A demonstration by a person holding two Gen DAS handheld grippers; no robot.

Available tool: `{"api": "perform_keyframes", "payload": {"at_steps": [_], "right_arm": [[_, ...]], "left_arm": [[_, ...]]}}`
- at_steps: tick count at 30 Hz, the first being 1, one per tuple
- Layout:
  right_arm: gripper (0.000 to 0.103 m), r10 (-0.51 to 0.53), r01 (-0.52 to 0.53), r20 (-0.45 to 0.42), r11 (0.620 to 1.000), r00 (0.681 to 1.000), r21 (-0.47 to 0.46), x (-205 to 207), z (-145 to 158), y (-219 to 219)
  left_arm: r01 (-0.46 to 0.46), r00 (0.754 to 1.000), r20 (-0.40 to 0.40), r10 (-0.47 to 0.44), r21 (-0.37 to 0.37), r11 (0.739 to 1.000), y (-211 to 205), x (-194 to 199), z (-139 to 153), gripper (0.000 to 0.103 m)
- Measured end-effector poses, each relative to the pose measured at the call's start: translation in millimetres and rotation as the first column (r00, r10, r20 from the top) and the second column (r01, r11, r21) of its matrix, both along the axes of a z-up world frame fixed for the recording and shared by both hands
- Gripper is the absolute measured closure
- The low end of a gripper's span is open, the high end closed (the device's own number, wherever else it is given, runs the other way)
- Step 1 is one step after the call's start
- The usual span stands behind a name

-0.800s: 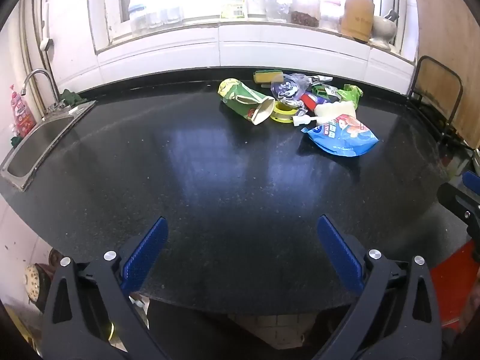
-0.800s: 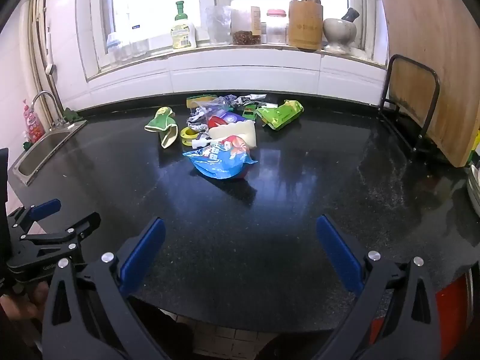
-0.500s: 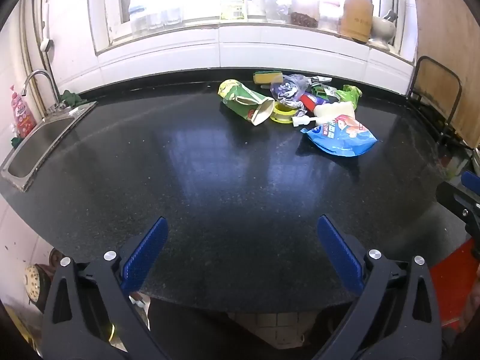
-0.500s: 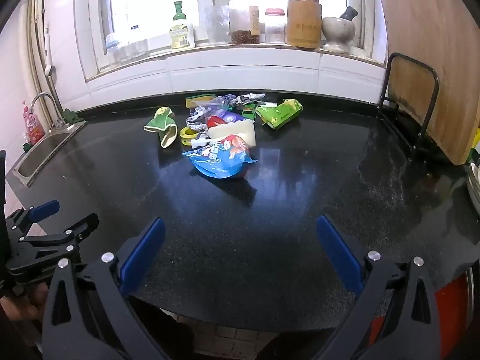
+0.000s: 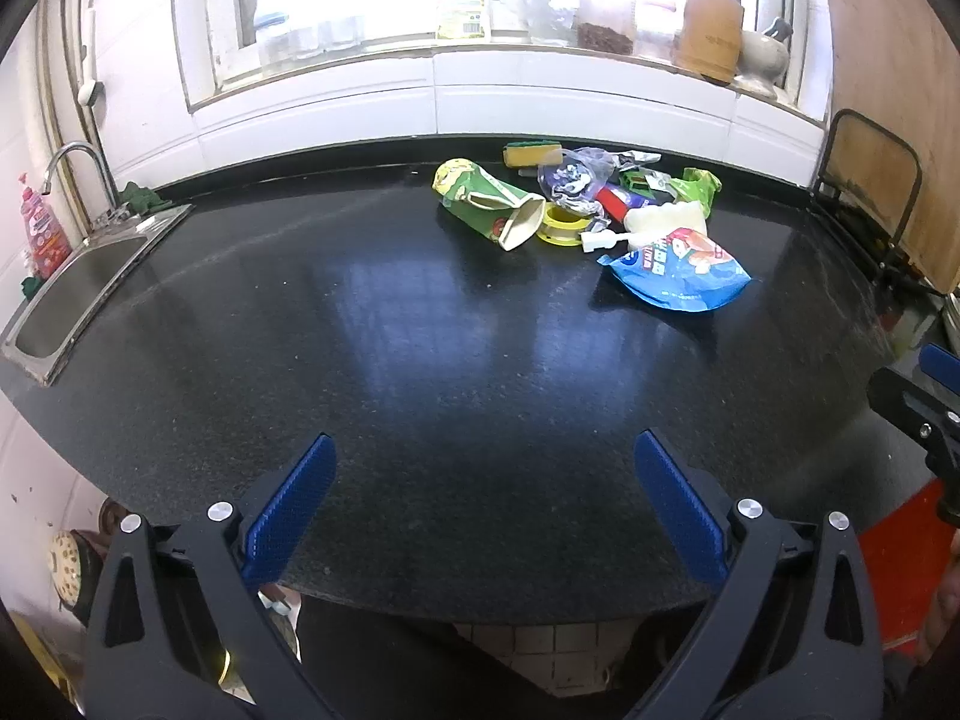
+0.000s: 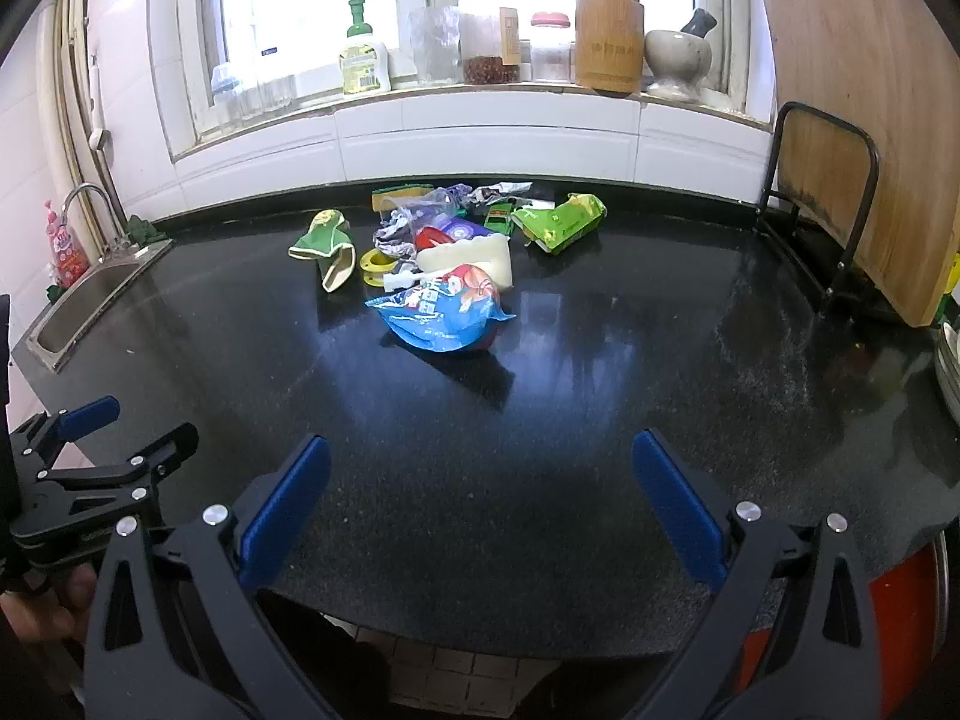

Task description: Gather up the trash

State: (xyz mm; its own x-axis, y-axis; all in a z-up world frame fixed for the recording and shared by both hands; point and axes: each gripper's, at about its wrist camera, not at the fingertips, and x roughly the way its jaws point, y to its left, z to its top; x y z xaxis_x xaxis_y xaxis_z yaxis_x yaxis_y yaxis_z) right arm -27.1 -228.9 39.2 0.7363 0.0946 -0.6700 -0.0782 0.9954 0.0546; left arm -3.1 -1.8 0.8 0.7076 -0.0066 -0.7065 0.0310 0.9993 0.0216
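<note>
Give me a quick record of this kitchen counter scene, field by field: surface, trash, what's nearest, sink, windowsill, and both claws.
surface: black countertop
trash: heap near the back wall
nearest piece: blue snack bag
others: green paper cup, yellow tape roll, green wrapper
sink: steel sink, far left
windowsill: bamboo utensil holder, jars
left claw: open, empty
right claw: open, empty

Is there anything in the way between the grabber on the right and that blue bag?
Nothing visible. Only bare black counter lies between the open right gripper and the blue bag, which is the nearest piece of the trash pile.
</note>
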Motion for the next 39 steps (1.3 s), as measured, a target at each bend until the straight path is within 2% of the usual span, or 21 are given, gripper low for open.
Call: {"api": "perform_keyframes", "payload": {"at_steps": [39], "right_arm": [[0.006, 0.001, -0.001, -0.009, 1.0, 1.0, 0.0, 0.6, 0.7, -0.5]], "left_arm": [[0.01, 1.0, -0.013, -0.01, 0.001, 1.0, -0.8, 0.3, -2.6, 0.006]]}}
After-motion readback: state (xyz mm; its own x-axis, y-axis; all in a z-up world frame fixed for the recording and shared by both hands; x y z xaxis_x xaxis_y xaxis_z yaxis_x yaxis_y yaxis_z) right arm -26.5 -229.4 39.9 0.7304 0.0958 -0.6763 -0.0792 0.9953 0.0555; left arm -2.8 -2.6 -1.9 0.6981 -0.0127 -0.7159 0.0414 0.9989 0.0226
